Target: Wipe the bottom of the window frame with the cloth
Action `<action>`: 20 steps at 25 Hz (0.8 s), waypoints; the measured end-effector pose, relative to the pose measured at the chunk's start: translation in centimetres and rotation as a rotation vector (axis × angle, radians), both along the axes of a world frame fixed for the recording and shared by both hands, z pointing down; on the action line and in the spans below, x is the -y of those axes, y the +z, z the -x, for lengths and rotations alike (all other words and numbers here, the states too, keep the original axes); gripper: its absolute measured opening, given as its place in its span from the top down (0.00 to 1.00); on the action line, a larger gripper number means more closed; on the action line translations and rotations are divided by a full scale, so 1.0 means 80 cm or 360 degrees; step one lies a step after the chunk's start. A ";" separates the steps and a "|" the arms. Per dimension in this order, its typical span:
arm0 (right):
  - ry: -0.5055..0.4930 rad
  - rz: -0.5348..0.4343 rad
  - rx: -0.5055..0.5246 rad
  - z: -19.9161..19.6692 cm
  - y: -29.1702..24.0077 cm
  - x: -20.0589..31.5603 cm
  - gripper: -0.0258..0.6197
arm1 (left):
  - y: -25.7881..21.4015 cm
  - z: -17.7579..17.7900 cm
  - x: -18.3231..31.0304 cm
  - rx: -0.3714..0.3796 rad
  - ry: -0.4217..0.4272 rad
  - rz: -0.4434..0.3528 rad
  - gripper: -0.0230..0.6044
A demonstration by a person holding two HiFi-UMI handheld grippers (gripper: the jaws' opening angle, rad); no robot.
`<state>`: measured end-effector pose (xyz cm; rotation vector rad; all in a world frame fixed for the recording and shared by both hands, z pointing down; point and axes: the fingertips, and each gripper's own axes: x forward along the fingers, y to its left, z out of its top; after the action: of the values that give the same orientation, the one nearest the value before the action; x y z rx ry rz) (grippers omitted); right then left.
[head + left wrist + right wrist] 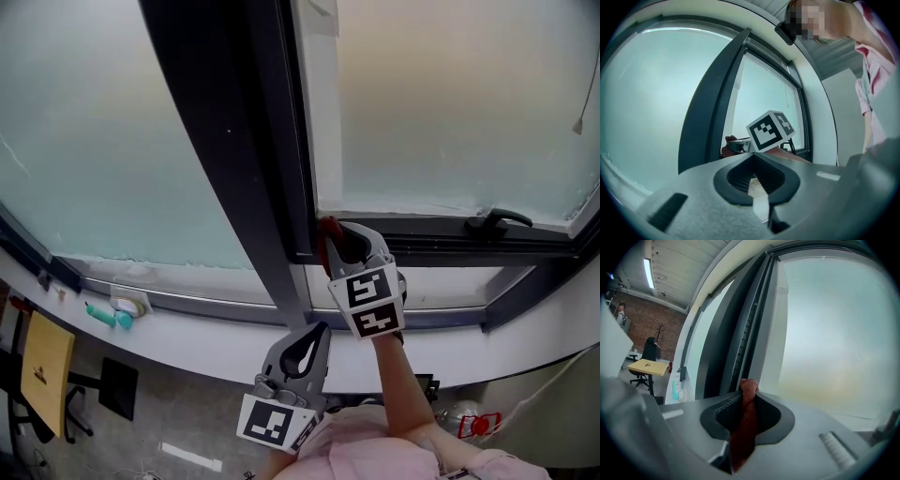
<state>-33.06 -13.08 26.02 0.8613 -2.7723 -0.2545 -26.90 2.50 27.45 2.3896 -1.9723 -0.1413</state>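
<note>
Clamping the red cloth in the closed jaws of the right gripper, with a tuft sticking out past the tips and the rest trailing back through the slot. Bringing that tuft up to the bottom of the window frame at its 9 o'clock end, right in the corner where the dark upright post meets the rail; touching or just short, hard to say. Holding the left gripper low at 6 o'clock in the head view, well apart from the frame, jaws closed together on nothing.

Judging progress: apparently standing at one end of the stroke, with the whole run of rail toward 3 o'clock, under the window handle, lying ahead of the cloth. Finding no streak or mark on the rail to tell whether any of it is already wiped.

Comparing views:
- **Head view:** the only one giving the layout, with rail, handle, the white sill below and a small teal thing on it at 9 o'clock.
- **Right gripper view:** the only one showing the grip on the cloth up close, plus a yellow table at 9 o'clock.
- **Left gripper view:** catching the right gripper's marker cube side-on, a dab of red at the frame just at its 9 o'clock, and the person leaning in at 1 o'clock.
</note>
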 end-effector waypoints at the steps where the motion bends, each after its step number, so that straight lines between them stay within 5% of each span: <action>1: 0.0000 0.0004 -0.0001 0.006 0.002 0.000 0.86 | 0.000 0.005 -0.001 -0.0005 -0.0005 -0.0004 0.97; 11: 0.0177 -0.0119 -0.0264 0.033 0.033 0.011 0.86 | 0.000 0.028 0.001 -0.0022 0.0005 -0.0024 0.97; 20: 0.0136 -0.0094 -0.0181 0.027 0.033 0.010 0.86 | 0.004 0.017 0.012 -0.0022 0.0074 -0.0015 0.98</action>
<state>-35.25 -13.91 28.66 0.9463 -2.6280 -0.3605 -28.26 1.55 27.74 2.4311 -1.9132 -0.1657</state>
